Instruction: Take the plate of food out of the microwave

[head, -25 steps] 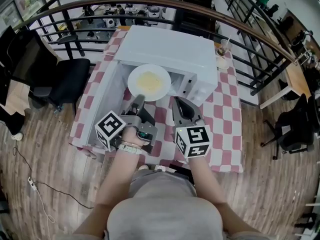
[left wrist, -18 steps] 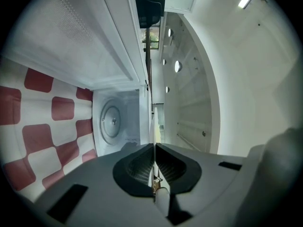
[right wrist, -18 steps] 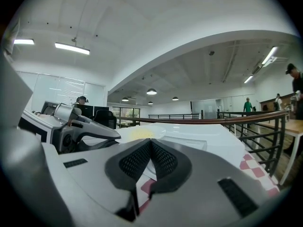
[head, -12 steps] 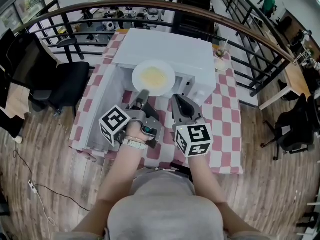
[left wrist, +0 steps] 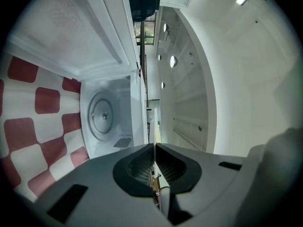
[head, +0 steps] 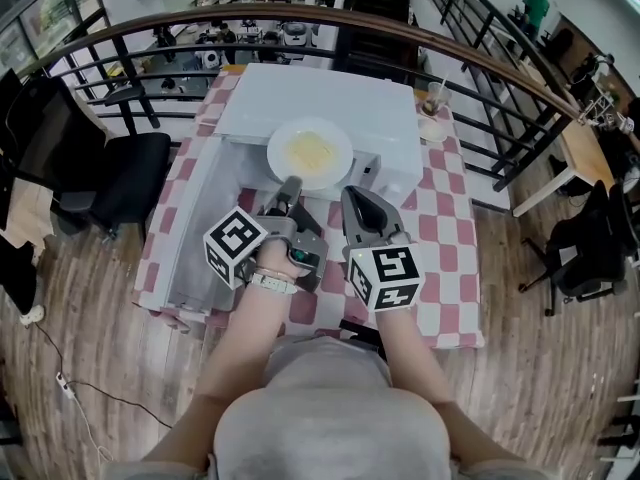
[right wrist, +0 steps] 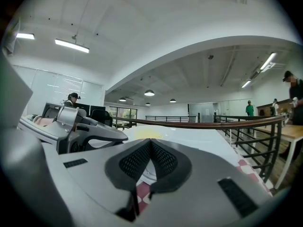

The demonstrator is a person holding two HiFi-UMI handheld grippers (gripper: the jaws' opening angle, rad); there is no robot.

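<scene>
The left claw (head: 291, 182) is clamped tight on the near rim of the plate (head: 277, 154). It is rolled on its side, so the jaws pinch the thin edge from above and below. In the left gripper view the plate runs away from the tips as a bare white sliver. The yellow food (head: 311, 151) sits in the plate's middle, ahead of this claw. The plate hangs above the checked cloth (head: 440, 238), outside the cavity of the microwave (head: 330, 88), though in the head view its far rim overlaps the oven's front top edge. Ahead of and below the left claw, the turntable (left wrist: 102, 115) shows inside the cavity. The door (head: 190, 238) stands swung open close on this claw's left, so that side is tight. The right claw (head: 349, 192), jaws pressed together on nothing, lies level just right of the left one, its tips by the plate's near-right rim. To its right, bare cloth stretches to the table's edge. A cup (head: 433, 103) stands well ahead and to the right, near the railing (head: 480, 51)
</scene>
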